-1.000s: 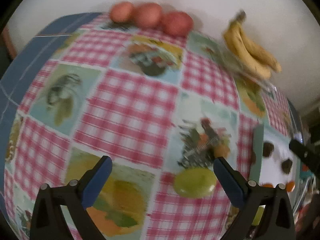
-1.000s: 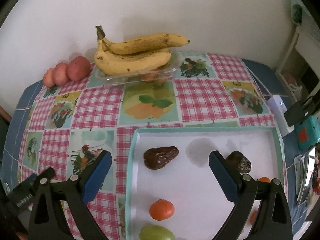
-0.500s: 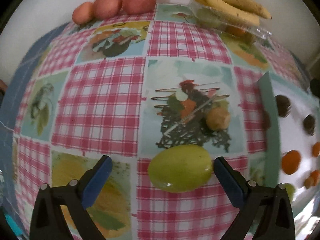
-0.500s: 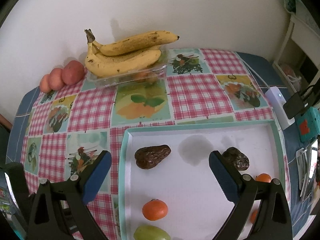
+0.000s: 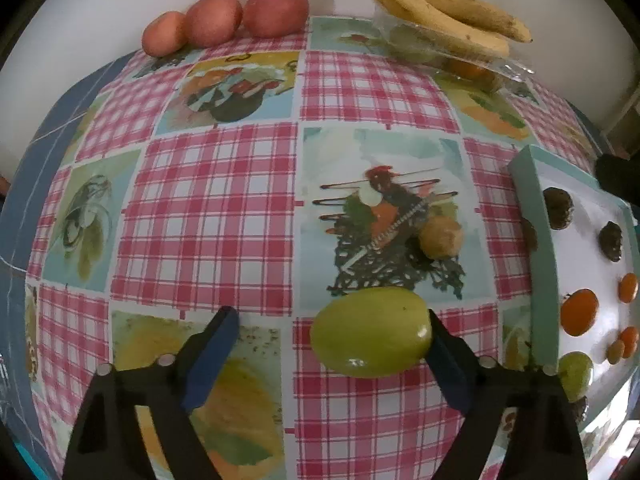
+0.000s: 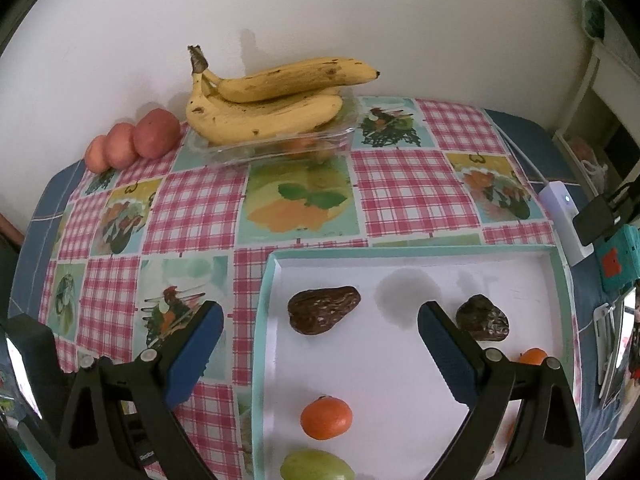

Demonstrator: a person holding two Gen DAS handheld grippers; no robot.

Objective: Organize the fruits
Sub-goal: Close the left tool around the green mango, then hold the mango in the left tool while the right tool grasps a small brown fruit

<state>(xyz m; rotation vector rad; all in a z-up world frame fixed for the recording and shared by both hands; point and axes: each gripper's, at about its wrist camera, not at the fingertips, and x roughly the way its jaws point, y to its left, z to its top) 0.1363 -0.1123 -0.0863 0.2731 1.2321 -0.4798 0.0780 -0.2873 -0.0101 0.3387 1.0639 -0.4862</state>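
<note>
The counter, spread with a pink-checked picture cloth (image 6: 416, 196), is backed by a white wall (image 6: 320, 12). The left gripper (image 5: 334, 334) jaws are closing around a green oval fruit (image 5: 370, 332); the right gripper (image 6: 320, 320) jaws are spread wide and empty. The clear tray's (image 6: 280, 148) contents are obscured by yellow bananas (image 6: 264, 112).

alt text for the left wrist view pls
The left claw is closing around a green fruit lying on a checked tablecloth. Three red fruits and bananas sit by the far wall; a tray of small fruits is at right.
</note>
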